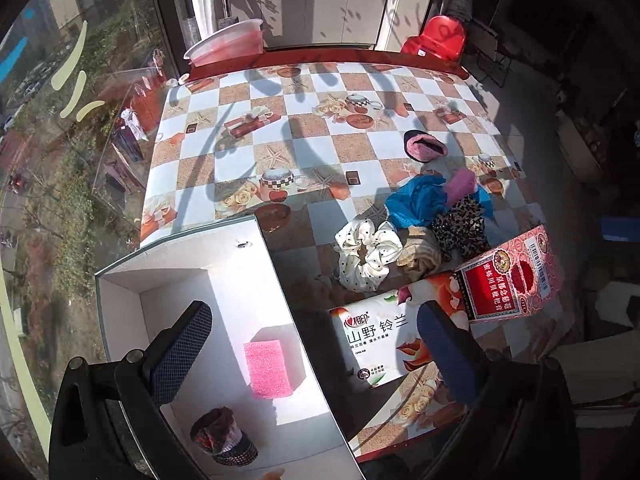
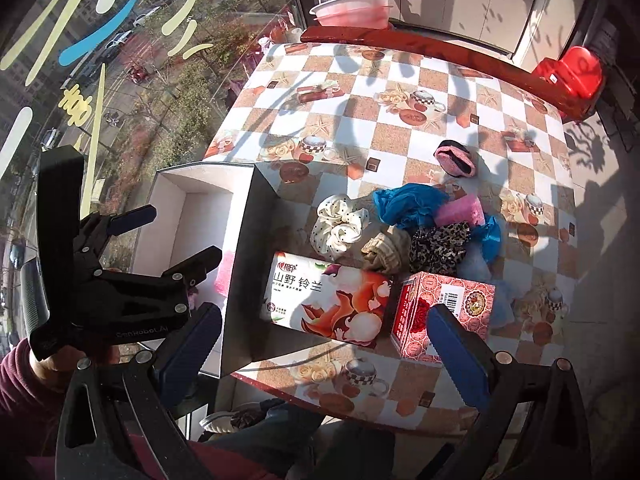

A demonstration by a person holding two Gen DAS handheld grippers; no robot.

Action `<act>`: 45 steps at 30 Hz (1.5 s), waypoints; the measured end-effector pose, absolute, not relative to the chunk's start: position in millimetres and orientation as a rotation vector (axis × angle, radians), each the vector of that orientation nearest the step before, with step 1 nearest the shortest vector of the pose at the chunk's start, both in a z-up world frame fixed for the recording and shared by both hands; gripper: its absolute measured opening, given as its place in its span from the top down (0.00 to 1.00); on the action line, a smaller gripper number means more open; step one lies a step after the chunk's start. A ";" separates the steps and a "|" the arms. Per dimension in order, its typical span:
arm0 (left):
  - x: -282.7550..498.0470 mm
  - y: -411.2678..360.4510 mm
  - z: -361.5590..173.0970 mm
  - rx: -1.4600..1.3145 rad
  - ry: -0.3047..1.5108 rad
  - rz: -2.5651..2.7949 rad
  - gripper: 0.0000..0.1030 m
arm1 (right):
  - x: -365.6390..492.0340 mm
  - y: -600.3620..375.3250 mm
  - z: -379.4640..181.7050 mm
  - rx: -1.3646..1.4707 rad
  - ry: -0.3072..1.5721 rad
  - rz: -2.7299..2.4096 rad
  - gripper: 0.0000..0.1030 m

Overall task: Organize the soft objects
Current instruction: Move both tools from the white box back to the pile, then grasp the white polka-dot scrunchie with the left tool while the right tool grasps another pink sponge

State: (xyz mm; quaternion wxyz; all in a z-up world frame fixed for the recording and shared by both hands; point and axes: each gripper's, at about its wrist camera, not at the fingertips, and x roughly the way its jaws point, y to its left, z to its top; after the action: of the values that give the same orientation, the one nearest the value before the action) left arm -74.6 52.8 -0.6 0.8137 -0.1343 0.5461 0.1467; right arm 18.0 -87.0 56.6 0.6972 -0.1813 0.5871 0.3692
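The white box [image 1: 224, 280] sits at the near left corner of the table [image 1: 304, 128], open side up, so soft things can be dropped straight in from above. A pink sponge [image 1: 267, 368] and a dark knitted piece [image 1: 222, 440] already lie on its floor, so by my reading the sorting is partly done. The left gripper [image 1: 312, 344] hangs over the box with its fingers wide apart and nothing between them; the sponge lies just below and between them, untouched.

The remaining soft things are heaped together right of the box, probably so each can be picked off in turn: a dotted scrunchie [image 2: 338, 224], a beige cloth [image 2: 384, 254], a leopard scrunchie [image 2: 438, 248], a blue bag [image 2: 408, 204], a pink piece [image 2: 460, 210], and farther off a pink-and-black pouch [image 2: 456, 158]. A tissue pack [image 2: 328, 300] and a red carton [image 2: 440, 316] stand at the near edge, between the heap and the right gripper [image 2: 324, 352]. That gripper is also spread open and empty, held back off the near edge, the heap well beyond its tips and past the two packs.
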 end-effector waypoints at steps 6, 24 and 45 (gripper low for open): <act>-16.8 34.0 -32.9 -0.231 1.281 0.206 0.00 | 87.6 -140.3 46.5 -0.253 1.377 0.663 0.00; 66.3 35.6 -152.4 -0.189 1.657 0.198 0.00 | 200.9 -164.1 -61.8 -0.309 1.588 0.590 0.00; 84.8 32.4 -199.5 -0.252 1.758 0.198 0.34 | 230.3 -97.4 -121.0 -0.511 1.613 0.706 0.00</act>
State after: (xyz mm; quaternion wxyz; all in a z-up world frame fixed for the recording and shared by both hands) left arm 84.8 32.4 -199.5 0.6266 -0.1098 0.7667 0.0863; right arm 230.3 -97.4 -121.0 0.6083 -0.2210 0.6983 0.3057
